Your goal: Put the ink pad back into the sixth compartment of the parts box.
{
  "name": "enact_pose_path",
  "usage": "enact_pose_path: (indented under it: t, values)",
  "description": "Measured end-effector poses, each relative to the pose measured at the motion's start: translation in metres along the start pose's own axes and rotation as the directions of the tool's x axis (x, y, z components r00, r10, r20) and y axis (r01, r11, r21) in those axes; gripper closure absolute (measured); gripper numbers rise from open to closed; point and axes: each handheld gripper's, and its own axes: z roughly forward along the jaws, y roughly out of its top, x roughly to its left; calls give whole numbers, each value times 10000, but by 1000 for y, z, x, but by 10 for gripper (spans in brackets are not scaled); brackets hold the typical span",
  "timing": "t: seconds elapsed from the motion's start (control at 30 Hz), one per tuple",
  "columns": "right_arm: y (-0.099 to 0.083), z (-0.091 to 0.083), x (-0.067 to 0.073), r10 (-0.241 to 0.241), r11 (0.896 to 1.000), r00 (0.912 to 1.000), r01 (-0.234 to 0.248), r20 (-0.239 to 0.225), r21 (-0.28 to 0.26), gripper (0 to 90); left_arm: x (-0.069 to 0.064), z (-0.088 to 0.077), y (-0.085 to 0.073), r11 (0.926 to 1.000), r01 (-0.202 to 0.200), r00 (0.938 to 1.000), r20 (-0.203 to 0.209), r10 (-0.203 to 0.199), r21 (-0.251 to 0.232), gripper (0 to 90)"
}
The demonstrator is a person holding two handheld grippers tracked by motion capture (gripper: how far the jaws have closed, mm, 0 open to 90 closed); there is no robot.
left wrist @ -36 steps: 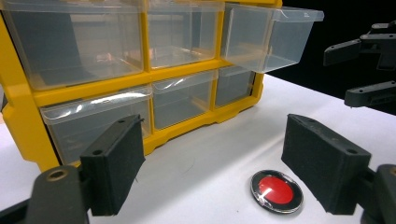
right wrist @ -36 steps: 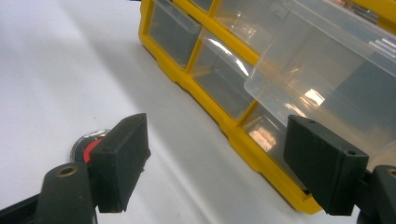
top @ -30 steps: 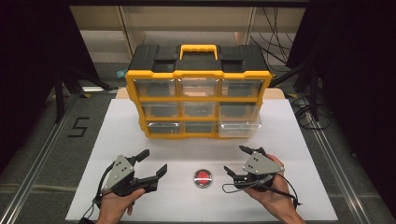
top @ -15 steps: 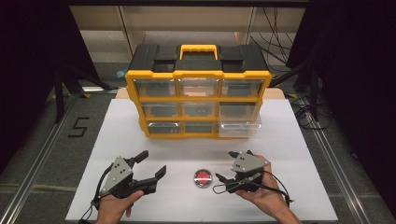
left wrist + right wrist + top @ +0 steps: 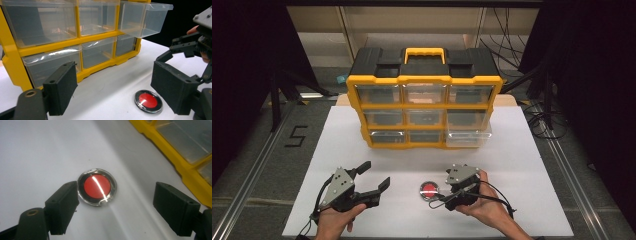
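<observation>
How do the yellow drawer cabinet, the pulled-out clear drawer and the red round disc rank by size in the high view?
1. Yellow drawer cabinet, by far the largest.
2. Pulled-out clear drawer at its bottom right.
3. Red round disc, smallest, though it lies nearer the camera, beside the right tongs.

Your right gripper [image 5: 443, 196] now sits lower and closer to the red disc [image 5: 429, 189] than a second ago, turned toward it, jaws spread with the disc between them.
</observation>
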Motion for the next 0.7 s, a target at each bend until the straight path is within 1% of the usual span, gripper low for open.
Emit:
enact_pose_path:
  t: [0.07, 0.1, 0.13, 0.17, 0.2, 0.23, 0.27, 0.3, 0.4, 0.47, 0.53, 0.7]
  values:
    - [2, 5, 1, -31, 9999, 10000, 31, -22, 160, 212, 0, 0, 0, 10000, 12, 10000, 4, -12, -10, 204]
    - [4, 7, 0, -44, 9996, 9998, 49, -176, 284, 209, 0, 0, 0, 10000, 15, 10000, 6, -15, -15, 204]
    - [4, 10, 1, -16, 9996, 9999, 18, -106, 266, 207, 0, 0, 0, 10000, 22, 10000, 7, -22, -22, 204]
    - [5, 13, 0, -93, 9995, 9998, 98, -189, 298, 206, 0, 0, 0, 10000, 19, 10000, 7, -19, -19, 204]
    - [6, 14, 0, -53, 9989, 9994, 69, -343, 472, 206, 0, 0, 0, 10000, 20, 10000, 5, -20, -15, 203]
    - [7, 17, 1, -106, 9988, 9994, 121, -318, 470, 205, 0, 0, 0, 10000, 17, 10000, 9, -17, -9, 204]
    - [8, 19, 2, -86, 9984, 9992, 107, -388, 549, 204, 0, 0, 0, 10000, 6, 10000, 11, -6, -6, 203]
    - [9, 21, 3, 35, 9974, 9987, 2, -515, 714, 202, 0, 0, 0, 10000, 9, 10000, 17, -9, -10, 204]
    - [10, 27, 4, -154, 9953, 9971, 223, -739, 945, 188, 0, 0, 0, 10000, 18, 10000, 10, -18, -9, 204]
    - [11, 30, 4, -192, 9936, 9955, 293, -933, 1087, 181, 0, 0, 0, 10000, 23, 10000, 8, -23, -9, 204]
    - [11, 34, 3, -395, 9917, 9939, 515, -1025, 1176, 172, 0, 0, 0, 10000, 25, 10000, 10, -25, -10, 204]
    - [13, 42, 0, -465, 9859, 9910, 657, -1253, 1537, 172, 0, 1, 0, 10000, -7, 10000, 28, 7, 3, 205]
